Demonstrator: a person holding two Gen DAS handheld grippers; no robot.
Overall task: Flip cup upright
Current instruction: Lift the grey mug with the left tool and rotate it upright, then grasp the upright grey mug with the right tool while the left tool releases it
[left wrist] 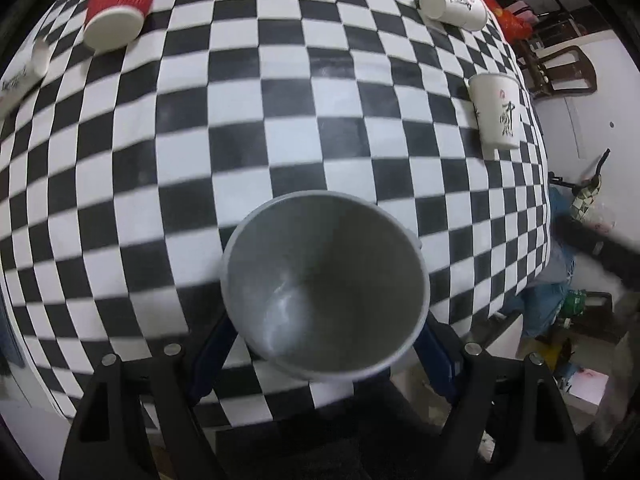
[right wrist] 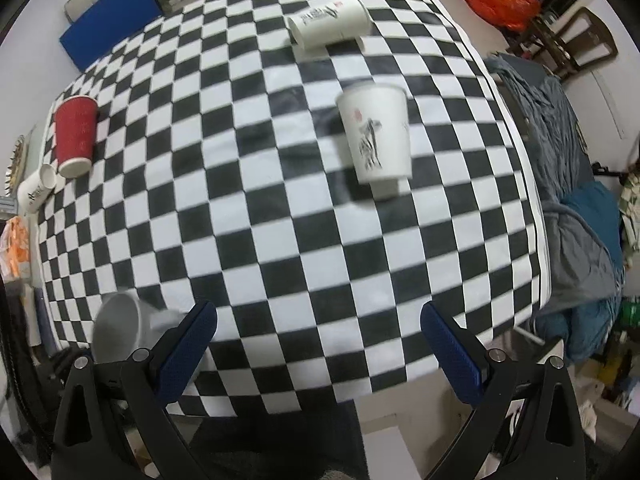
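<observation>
A grey cup (left wrist: pixel 324 284) fills the lower middle of the left wrist view, its open mouth turned toward the camera. My left gripper (left wrist: pixel 320 344) is shut on it, its blue fingers (left wrist: pixel 434 350) pressing both sides. The cup is held tilted above the near edge of the checkered table (left wrist: pixel 240 120). In the right wrist view the same grey cup (right wrist: pixel 120 332) shows at the lower left. My right gripper (right wrist: pixel 320 344) is open and empty above the table's near edge.
A white printed cup (right wrist: pixel 376 132) stands upright at the table's right. Another white cup (right wrist: pixel 328 20) lies on its side at the far edge. A red cup (right wrist: pixel 76 136) and a small white cup (right wrist: pixel 36 188) lie at the left. A grey cloth (right wrist: pixel 560 160) hangs off the right.
</observation>
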